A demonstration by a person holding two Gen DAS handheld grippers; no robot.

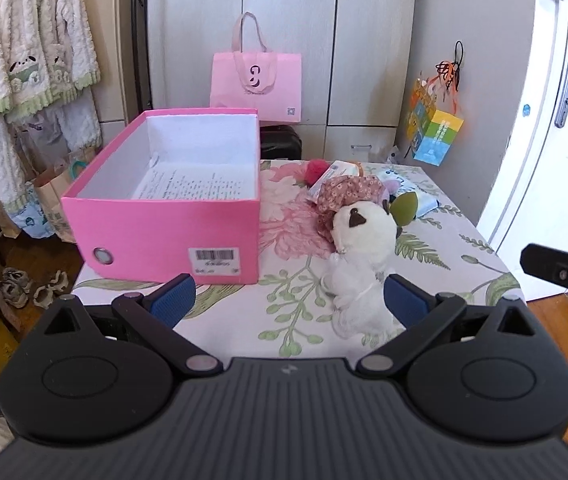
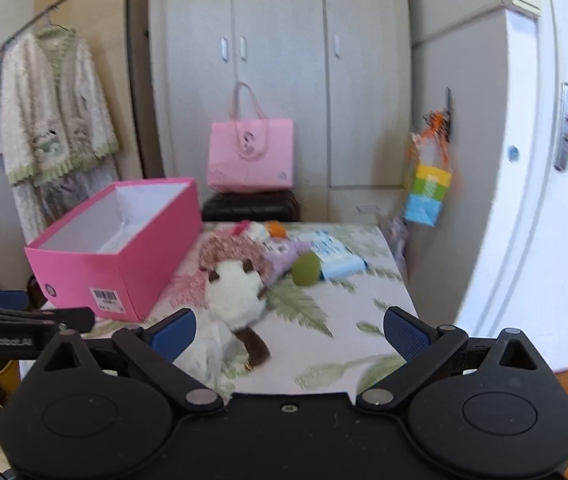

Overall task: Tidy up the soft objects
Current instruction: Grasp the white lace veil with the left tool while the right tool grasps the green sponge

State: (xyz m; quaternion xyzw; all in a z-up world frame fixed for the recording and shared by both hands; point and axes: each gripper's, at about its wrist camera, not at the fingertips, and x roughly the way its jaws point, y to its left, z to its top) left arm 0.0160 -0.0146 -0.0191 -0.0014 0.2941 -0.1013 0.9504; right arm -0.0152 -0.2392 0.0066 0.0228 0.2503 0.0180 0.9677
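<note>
**Pink box open, soft toys heaped beside it on the floral table**

Pink rectangular cardboard box (image 1: 164, 216) sits lidless on the left part of the floral-cloth table (image 1: 436, 256); white lining, a printed paper sheet lying on its floor, barcode label on the near end wall. Otherwise nothing visible inside.

White plush dog with brown ears (image 1: 358, 256) lies just right of the box, near the table's front edge, head toward the far side. A floral-print pink fabric hat (image 1: 348, 196) rests against its head. Behind: a red fuzzy pompom (image 1: 316, 170), a green round soft piece (image 1: 404, 208), a pale blue packet (image 1: 424, 200), and a lilac soft item (image 2: 280, 256), all clustered, touching or overlapping.

Left claw (image 1: 290, 300): blue-padded fingers spread wide, nothing pinched. Its right-hand pad (image 1: 404, 300) lies just beside the dog's body; contact cannot be told.

Right claw (image 2: 290, 334): fingers spread wide, empty; the dog's body shows just beside its left-hand pad (image 2: 174, 334). The right view is slightly blurred.

Background: pink paper carrier bag (image 1: 256, 84) on a dark case, grey wardrobe (image 1: 284, 40), cream fleece garments (image 1: 32, 60) on a rail at left, white door (image 1: 564, 120) at right.
</note>
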